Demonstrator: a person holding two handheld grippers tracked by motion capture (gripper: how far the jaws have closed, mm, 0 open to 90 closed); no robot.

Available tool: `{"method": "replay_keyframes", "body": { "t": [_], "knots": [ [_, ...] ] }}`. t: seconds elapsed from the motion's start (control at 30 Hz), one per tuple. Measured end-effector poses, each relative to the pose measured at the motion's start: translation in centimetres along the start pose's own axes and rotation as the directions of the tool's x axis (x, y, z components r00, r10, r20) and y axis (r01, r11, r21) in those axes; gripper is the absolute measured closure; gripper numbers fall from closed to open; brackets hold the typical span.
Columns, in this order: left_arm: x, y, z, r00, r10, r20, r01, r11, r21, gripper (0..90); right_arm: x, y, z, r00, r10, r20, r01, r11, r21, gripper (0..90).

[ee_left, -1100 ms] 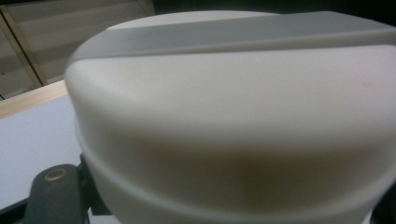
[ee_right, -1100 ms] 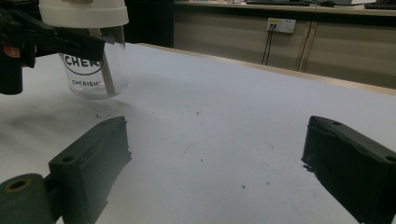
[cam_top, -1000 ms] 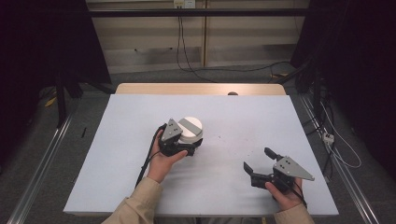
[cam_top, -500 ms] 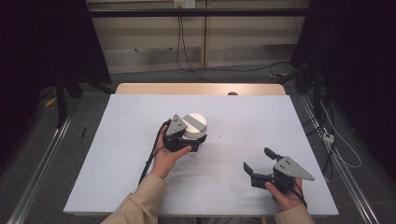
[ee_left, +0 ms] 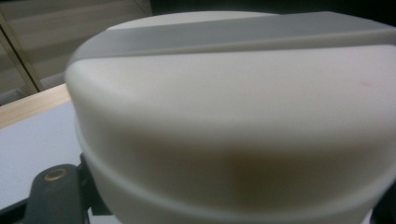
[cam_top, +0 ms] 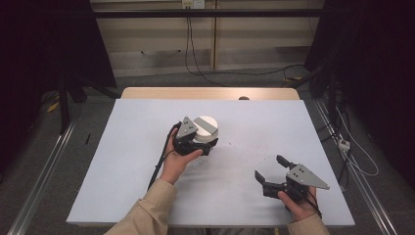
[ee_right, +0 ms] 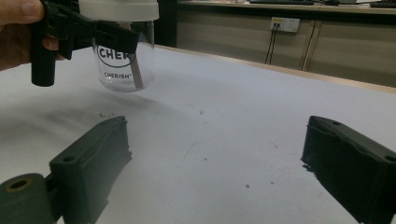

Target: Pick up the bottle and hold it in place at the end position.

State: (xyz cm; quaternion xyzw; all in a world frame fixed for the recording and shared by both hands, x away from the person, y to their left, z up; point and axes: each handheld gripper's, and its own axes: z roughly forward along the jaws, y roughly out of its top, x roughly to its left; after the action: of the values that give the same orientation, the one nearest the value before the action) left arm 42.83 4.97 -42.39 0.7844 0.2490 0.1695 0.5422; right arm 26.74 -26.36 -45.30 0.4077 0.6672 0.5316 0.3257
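**Item: clear jar with white lid, in left-hand grip**

Jar (ee_right: 123,60): clear-walled, rounded base, printed lettering on the side, a thin dark stick-like piece inside. It sits near the middle of the table (cam_top: 122,147), slightly left of centre; whether the base rests on the surface or hangs just above it cannot be told. Lid (cam_top: 206,126): white, broad, with a grey band across the top, wider than the body beneath.

Handling, as judged: rigid and smooth, likely glass or hard plastic, so slippery and liable to crack if dropped; appears nearly empty, so probably light. Best hold is just under the lid, where the rim stops it slipping down; the bare wall gives less purchase.

Left gripper (cam_top: 193,142): jaws clamped on the jar just below the lid, approaching from the near-left side.

Right gripper (cam_top: 274,171): at the near right of the table, well apart from the jar, jaws spread wide with nothing between them, pointed toward the jar.
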Motion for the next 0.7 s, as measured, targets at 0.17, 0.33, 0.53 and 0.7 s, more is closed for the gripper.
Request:
{"method": "replay_keyframes", "body": {
  "t": [0.17, 0.33, 0.53, 0.7],
  "knots": [
    [0.26, 0.02, 0.17, 1.0000, 0.000, -0.004, 0.000, 1.0000, 0.003, 18.4, 0.06, 0.01, 0.03, 1.0000, 0.000, -0.001, 0.000, 1.000, 0.002, 6.9],
    [0.34, 0.35, 0.46, 1.0000, 0.004, 0.004, -0.004, 1.0000, 0.004, 18.4, 0.01, -0.02, 0.01, 1.0000, -0.001, -0.001, 0.001, 1.000, 0.001, 7.0],
    [0.37, 0.52, 0.71, 1.0000, 0.004, 0.008, -0.004, 1.0000, 0.000, 18.4, -0.03, -0.04, -0.01, 1.0000, 0.005, 0.000, -0.005, 1.000, 0.001, 7.3],
    [0.51, 0.41, 0.94, 0.9999, 0.008, 0.008, -0.008, 1.0000, 0.005, 18.4, 0.00, -0.02, -0.03, 1.0000, 0.002, -0.001, -0.002, 1.000, 0.001, 7.4]
  ]
}}
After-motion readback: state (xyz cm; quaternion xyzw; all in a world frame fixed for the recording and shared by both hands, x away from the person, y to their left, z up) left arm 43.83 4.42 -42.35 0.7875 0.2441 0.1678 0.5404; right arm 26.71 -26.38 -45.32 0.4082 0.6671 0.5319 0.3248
